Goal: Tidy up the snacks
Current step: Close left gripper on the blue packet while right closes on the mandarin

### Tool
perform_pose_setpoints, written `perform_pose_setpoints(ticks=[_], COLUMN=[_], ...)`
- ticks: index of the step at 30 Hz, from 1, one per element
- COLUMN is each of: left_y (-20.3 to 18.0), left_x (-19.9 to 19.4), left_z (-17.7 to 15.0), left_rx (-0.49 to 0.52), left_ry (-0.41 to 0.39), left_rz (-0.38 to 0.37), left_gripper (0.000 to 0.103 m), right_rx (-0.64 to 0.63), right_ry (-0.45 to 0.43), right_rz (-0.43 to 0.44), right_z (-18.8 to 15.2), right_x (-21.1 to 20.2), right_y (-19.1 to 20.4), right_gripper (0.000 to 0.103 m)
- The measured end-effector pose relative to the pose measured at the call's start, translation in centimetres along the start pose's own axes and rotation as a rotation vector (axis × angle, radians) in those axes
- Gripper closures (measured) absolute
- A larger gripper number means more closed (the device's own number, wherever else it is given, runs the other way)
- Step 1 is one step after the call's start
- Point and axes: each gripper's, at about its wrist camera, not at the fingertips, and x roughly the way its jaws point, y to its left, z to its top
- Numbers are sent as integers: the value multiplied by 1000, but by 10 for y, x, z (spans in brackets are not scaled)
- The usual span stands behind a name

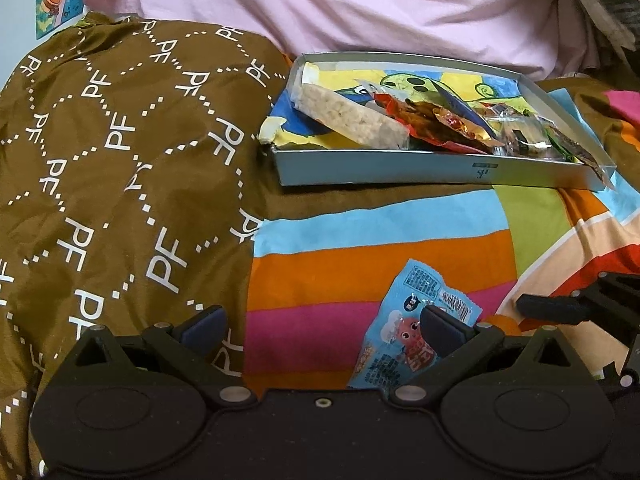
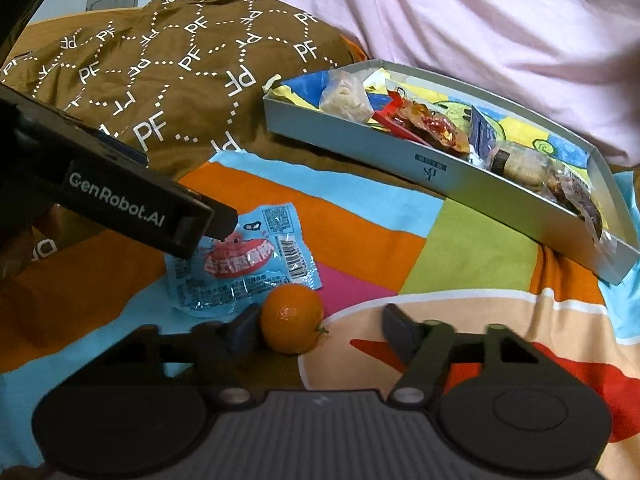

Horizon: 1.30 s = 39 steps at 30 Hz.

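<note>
A grey shallow box (image 1: 440, 172) (image 2: 400, 152) lies on the striped bedsheet and holds several wrapped snacks, among them a rice cracker bar (image 1: 352, 114) (image 2: 348, 96). A light blue snack packet (image 1: 404, 332) (image 2: 244, 260) lies flat on the sheet in front of the box. My left gripper (image 1: 324, 326) is open above the sheet, its right finger over the packet. A small orange (image 2: 292, 318) lies next to the packet. My right gripper (image 2: 320, 326) is open around the orange, its left finger close beside it.
A brown patterned bag or cushion (image 1: 112, 152) (image 2: 168, 68) rises at the left. Pink cloth (image 1: 360, 4) (image 2: 480, 28) lies behind the box. The left gripper's body (image 2: 120, 200) crosses the right wrist view over the packet. The right gripper's finger (image 1: 560, 304) shows at the left view's right edge.
</note>
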Motion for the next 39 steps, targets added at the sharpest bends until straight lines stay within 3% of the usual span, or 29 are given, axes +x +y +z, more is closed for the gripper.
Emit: perform_pose_setpoints(ticks=[6,13,19,23,26,31,39], left_y=[-3,-18,-41,-58,-66,-70,-73], left_x=[-2,-8,-9,-4,2,4,8], left_z=[-2,-8,-20,-28,-32,-32,-27], left_rx=[24,158,370,504,560,563,539], left_ry=[-27,-66,-98,-77,-51,-44,-9], left_rz=[4,-22,-35,-33,-12,-20,-55], left_gripper=[1,1,1,1,7,14,41], right_rx=[-40,-62,-4,33,38,27,30], right_ry=[17,31,36,36,33,25,28], right_rz=[7,-32,-74,-83,-74,-56,-42], right_z=[1,4,6,6,7,8,7], right_x=[-2,-9,-23,-28,-28,-28,-24], right_y=[2,-9,-34,-44,-44,-41,-39], right_gripper=[65,66,68,68,69,72,73])
